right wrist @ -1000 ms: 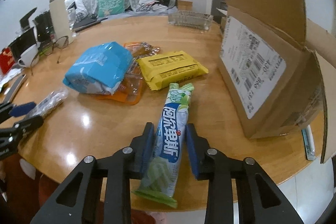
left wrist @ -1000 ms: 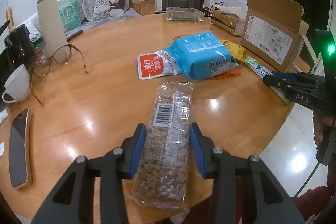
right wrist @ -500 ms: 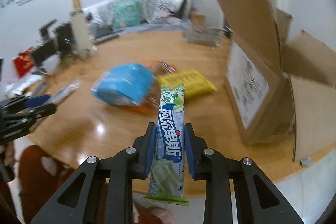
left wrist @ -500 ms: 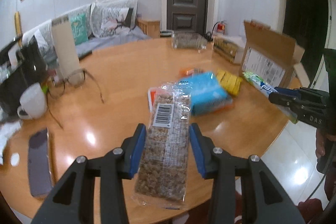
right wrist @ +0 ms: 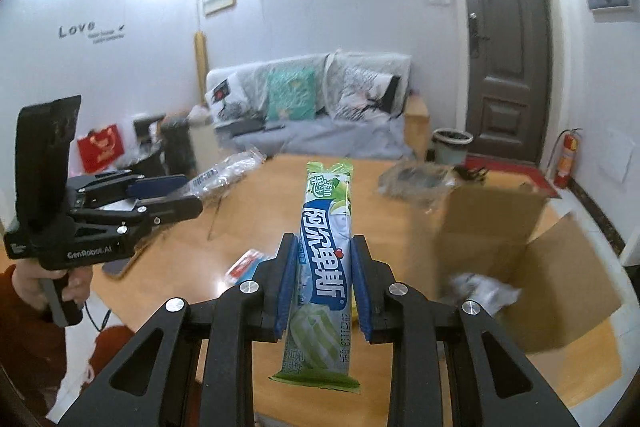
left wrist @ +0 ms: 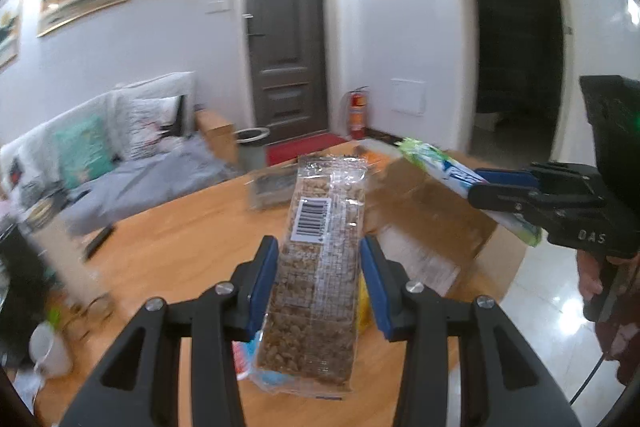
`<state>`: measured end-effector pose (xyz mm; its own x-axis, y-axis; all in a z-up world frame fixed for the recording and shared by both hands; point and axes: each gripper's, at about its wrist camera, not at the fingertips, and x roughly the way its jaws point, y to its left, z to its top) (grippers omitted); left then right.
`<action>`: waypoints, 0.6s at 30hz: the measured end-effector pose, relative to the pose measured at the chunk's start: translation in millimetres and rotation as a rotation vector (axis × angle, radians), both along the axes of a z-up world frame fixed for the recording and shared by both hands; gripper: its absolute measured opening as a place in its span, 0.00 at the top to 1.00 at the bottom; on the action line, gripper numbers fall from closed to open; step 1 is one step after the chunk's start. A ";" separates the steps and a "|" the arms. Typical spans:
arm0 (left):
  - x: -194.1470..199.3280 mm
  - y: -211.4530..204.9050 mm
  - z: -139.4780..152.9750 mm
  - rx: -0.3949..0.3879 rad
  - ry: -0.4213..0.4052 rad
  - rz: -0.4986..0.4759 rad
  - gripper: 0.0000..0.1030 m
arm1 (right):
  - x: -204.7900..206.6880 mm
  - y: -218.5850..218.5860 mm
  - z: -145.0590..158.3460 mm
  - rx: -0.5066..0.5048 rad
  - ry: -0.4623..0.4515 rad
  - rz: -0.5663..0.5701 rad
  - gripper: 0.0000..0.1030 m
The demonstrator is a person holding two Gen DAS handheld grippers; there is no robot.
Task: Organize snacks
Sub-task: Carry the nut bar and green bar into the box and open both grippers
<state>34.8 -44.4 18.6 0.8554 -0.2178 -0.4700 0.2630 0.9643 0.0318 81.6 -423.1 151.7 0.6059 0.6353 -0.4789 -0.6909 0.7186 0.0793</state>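
Observation:
My left gripper (left wrist: 319, 263) is shut on a clear packet of nut brittle (left wrist: 320, 267) with a barcode label and holds it high above the round wooden table (left wrist: 168, 251). My right gripper (right wrist: 324, 263) is shut on a long green and blue candy packet (right wrist: 325, 259), also lifted. The right gripper shows in the left wrist view (left wrist: 516, 187) with the candy packet (left wrist: 444, 167). The left gripper shows in the right wrist view (right wrist: 168, 193) with the brittle packet (right wrist: 224, 171). An open cardboard box (right wrist: 500, 227) stands on the table at the right, with something white inside.
A clear glass dish (right wrist: 416, 183) stands at the table's far side. A red and white packet (right wrist: 246, 263) lies on the table below my right gripper. A white mug (left wrist: 50, 351) stands at the left edge. A sofa (right wrist: 312, 115) and door (right wrist: 508, 59) are behind.
Both grippers rose well above the table with their packets, and the views tilted up toward the room. The box now appears from above, with its inside showing.

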 end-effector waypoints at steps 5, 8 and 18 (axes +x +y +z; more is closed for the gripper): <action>42.2 -55.9 16.9 0.048 0.010 -0.097 0.62 | 24.2 -44.3 28.1 0.014 -0.002 -0.049 0.78; 66.6 -93.2 18.9 0.064 0.048 -0.173 0.62 | 44.1 -69.4 38.4 0.006 0.016 -0.078 0.78; 128.7 -174.0 -18.2 0.118 0.191 -0.262 0.62 | 113.8 -106.8 23.8 -0.068 0.160 -0.089 0.78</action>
<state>163.5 -218.4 0.5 0.6717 -0.3529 -0.6514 0.5129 0.8560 0.0652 195.4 -529.9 175.6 0.5707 0.5453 -0.6140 -0.6066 0.7839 0.1324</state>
